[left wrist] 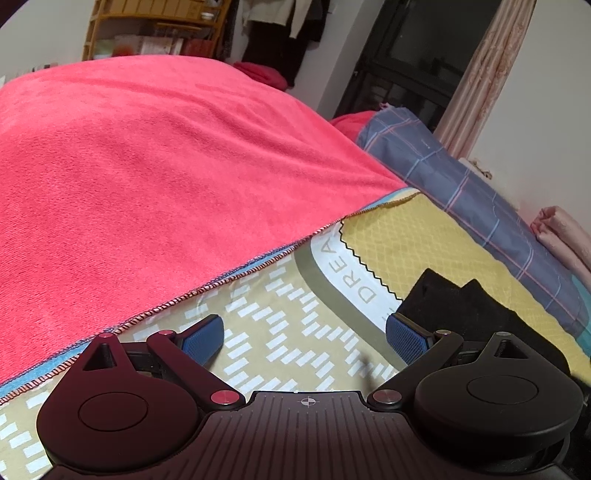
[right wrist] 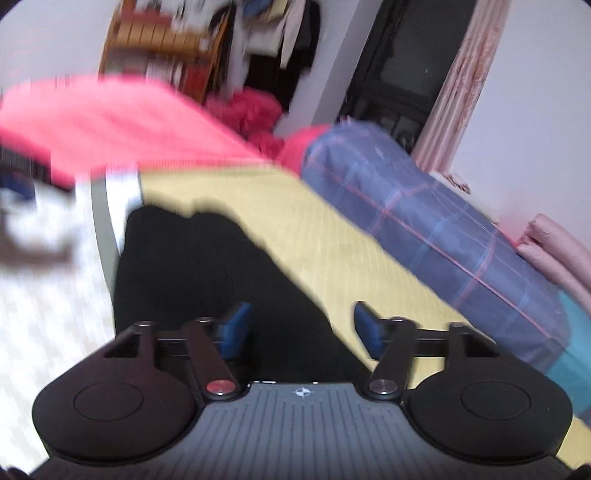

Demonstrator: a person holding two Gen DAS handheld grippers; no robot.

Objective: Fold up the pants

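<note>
Both wrist cameras sit low over the bed (left wrist: 280, 332), facing the far window (right wrist: 410, 62); both catch the black pants (right wrist: 207, 273) and plaid bolster (left wrist: 480, 206).

Pale walls, a wooden shelf (left wrist: 147, 26), pink curtain (left wrist: 487, 74) beside dark window (left wrist: 417, 48)

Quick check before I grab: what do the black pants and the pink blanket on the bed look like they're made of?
The black pants look like a soft matte knit or cotton; blur and the dark colour hide any weave, so that's a guess. The pink blanket looks like plush fleece or microfibre: a fuzzy nap with soft shading, and an overlock-stitched edge along its lower border.
</note>
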